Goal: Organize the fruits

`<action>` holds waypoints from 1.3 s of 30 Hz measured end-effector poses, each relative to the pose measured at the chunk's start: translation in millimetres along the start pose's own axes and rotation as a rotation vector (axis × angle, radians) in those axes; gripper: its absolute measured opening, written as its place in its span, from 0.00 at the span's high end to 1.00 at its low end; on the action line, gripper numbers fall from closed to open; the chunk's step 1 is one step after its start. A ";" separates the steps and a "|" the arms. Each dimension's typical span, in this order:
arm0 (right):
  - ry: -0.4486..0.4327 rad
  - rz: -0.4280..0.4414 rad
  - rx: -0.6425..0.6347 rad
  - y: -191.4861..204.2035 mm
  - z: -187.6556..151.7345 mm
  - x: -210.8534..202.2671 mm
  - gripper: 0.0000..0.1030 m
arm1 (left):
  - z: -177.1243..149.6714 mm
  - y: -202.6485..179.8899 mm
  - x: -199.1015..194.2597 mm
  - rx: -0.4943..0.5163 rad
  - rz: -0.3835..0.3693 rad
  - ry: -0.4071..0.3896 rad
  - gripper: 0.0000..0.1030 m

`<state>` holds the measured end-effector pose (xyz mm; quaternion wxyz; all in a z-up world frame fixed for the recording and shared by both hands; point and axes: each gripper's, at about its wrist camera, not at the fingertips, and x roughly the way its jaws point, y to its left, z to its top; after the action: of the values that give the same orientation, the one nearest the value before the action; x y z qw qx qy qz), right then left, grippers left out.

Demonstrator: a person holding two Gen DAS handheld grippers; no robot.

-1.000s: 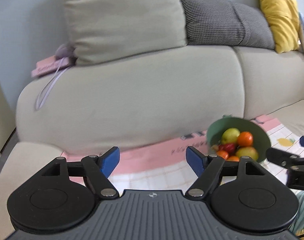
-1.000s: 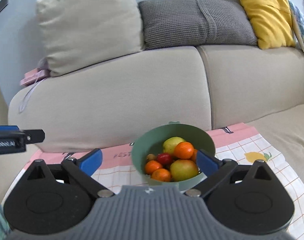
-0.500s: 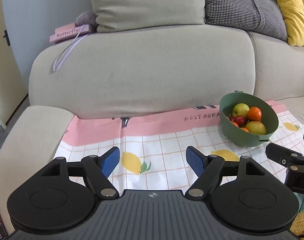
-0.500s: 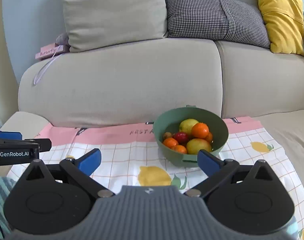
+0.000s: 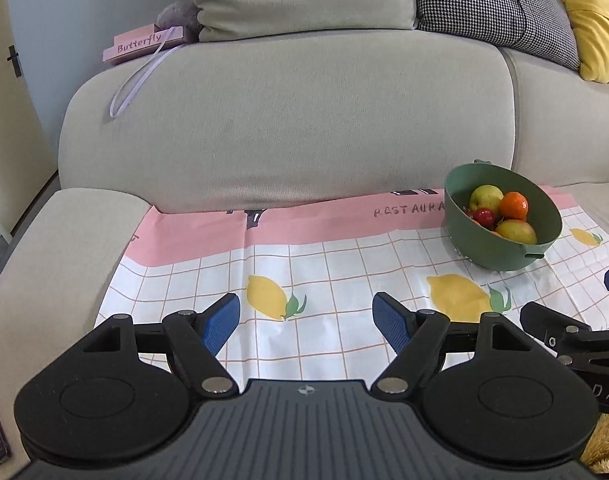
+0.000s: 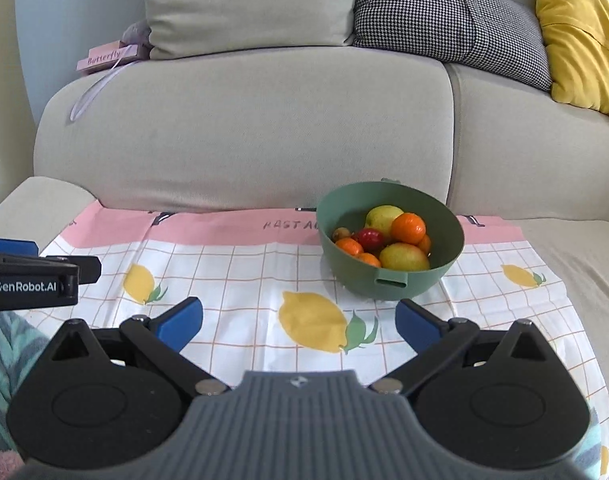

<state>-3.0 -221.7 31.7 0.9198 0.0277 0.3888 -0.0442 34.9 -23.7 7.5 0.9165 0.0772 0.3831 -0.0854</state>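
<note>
A green bowl (image 6: pixel 388 280) stands on a lemon-print cloth (image 6: pixel 240 276) on the sofa seat; it also shows in the left wrist view (image 5: pixel 480 248). It holds a yellow-green apple (image 6: pixel 382 216), oranges (image 6: pixel 409 228), a red fruit (image 6: pixel 370 239) and a yellow-red apple (image 6: pixel 404 258). My right gripper (image 6: pixel 298 322) is open and empty, just in front of the bowl. My left gripper (image 5: pixel 306 322) is open and empty over the cloth, left of the bowl.
The beige sofa back (image 5: pixel 296 120) rises behind the cloth, with beige (image 6: pixel 244 4), houndstooth (image 6: pixel 444 20) and yellow (image 6: pixel 576 36) cushions on top. A pink "Butterfly" box (image 5: pixel 144 44) with a ribbon sits on the back's left end. The sofa arm (image 5: pixel 44 260) is at left.
Both grippers have pulled back and tilted down, so the cloth and bowl now show more fully. The jaws stay open and the bowl has not moved.
</note>
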 end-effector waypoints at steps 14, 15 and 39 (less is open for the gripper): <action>0.009 0.002 0.019 -4.3 -2.2 0.2 0.04 | 1.7 -0.5 -2.9 0.014 0.004 -0.008 0.14; 0.010 0.002 0.019 -4.3 -2.2 0.2 0.04 | 1.8 -0.6 -3.2 0.015 0.005 -0.009 0.14; 0.030 0.003 0.013 -4.2 -4.3 3.1 0.04 | 2.0 0.8 -3.5 0.011 -0.003 -0.007 0.14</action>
<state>-4.3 -225.6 26.4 0.9138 0.0351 0.4022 -0.0450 34.1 -23.0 11.4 0.9172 0.0813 0.3797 -0.0890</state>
